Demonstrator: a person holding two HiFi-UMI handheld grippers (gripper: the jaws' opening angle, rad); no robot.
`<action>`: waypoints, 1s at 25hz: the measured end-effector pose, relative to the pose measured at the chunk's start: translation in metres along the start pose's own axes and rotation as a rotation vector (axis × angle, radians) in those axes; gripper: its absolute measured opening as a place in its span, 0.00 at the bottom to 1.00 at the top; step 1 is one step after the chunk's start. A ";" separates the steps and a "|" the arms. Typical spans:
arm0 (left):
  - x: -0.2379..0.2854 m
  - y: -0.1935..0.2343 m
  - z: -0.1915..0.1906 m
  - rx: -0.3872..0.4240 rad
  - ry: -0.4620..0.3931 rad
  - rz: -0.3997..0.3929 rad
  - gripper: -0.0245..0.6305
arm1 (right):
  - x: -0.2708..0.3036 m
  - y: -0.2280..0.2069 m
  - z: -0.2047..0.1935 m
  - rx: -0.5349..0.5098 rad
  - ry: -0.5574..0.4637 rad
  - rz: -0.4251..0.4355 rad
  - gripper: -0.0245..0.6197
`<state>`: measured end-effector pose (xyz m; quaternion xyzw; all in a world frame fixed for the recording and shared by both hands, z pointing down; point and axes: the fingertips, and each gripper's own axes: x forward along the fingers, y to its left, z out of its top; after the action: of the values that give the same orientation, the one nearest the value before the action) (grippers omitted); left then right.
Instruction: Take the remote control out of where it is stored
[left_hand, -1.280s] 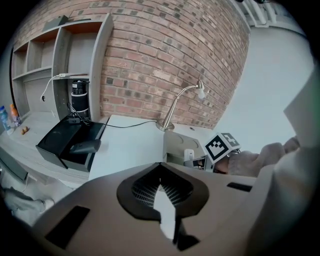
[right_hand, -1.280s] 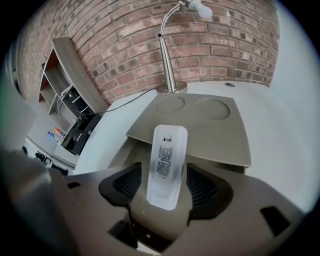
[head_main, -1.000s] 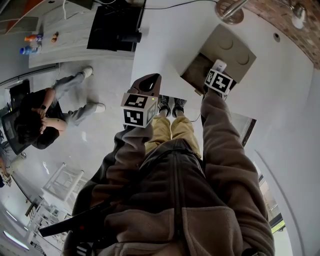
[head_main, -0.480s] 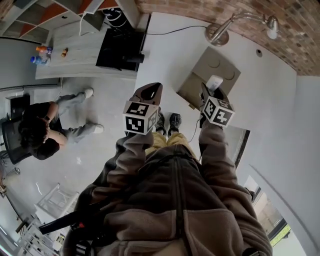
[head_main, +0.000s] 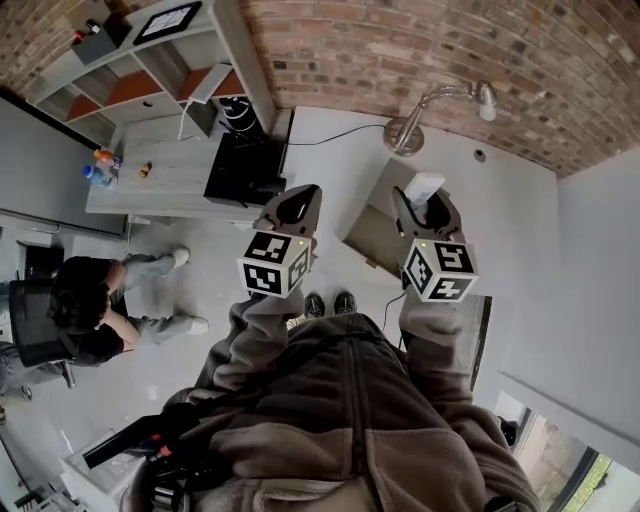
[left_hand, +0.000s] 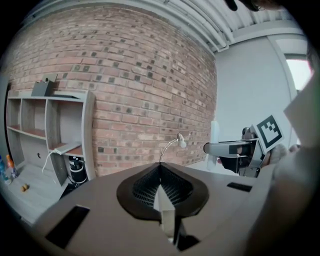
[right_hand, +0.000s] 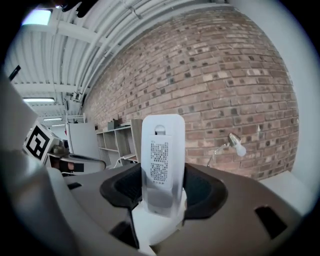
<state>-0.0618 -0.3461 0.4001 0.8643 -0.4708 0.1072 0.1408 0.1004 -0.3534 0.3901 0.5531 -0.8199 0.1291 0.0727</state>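
The slim white plastic remote control (right_hand: 162, 150) stands upright between the fingers of the right gripper (right_hand: 161, 189). They pinch its lower end, and its printed label faces the camera. In the right gripper view nothing but the fingers touches it, and brick wall lies behind it. The fingers of the left gripper (left_hand: 160, 169) are pressed together to a point with nothing between them.

In the head view both grippers hang side by side over the white worktop (head_main: 335, 150), with the right one above a grey-brown box (head_main: 370, 230) that lies flat on it. The right gripper and its marker cube cover much of that box, so its near part and any opening cannot be made out. A silver gooseneck lamp (head_main: 440, 98) stands on the worktop by the red brick wall (head_main: 400, 50), beyond the remote control.

To the left is a pale wooden desk (head_main: 150, 185) carrying small bottles and a black device, with a grey open shelf unit (head_main: 130, 50) against the wall behind it. A seated person in dark clothes (head_main: 85, 310) is on the floor side, well apart from the grippers. The person's own brown fleece sleeves hide the floor beneath the grippers.
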 end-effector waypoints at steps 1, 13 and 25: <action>-0.004 -0.001 0.009 0.011 -0.022 0.002 0.05 | -0.005 0.004 0.010 -0.013 -0.023 0.003 0.42; -0.033 -0.009 0.064 0.111 -0.155 0.011 0.05 | -0.043 0.020 0.072 -0.110 -0.188 -0.007 0.42; -0.040 0.001 0.065 0.110 -0.163 0.026 0.05 | -0.044 0.031 0.083 -0.125 -0.212 0.010 0.42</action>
<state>-0.0805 -0.3373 0.3262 0.8704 -0.4853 0.0641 0.0530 0.0909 -0.3273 0.2954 0.5539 -0.8321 0.0189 0.0194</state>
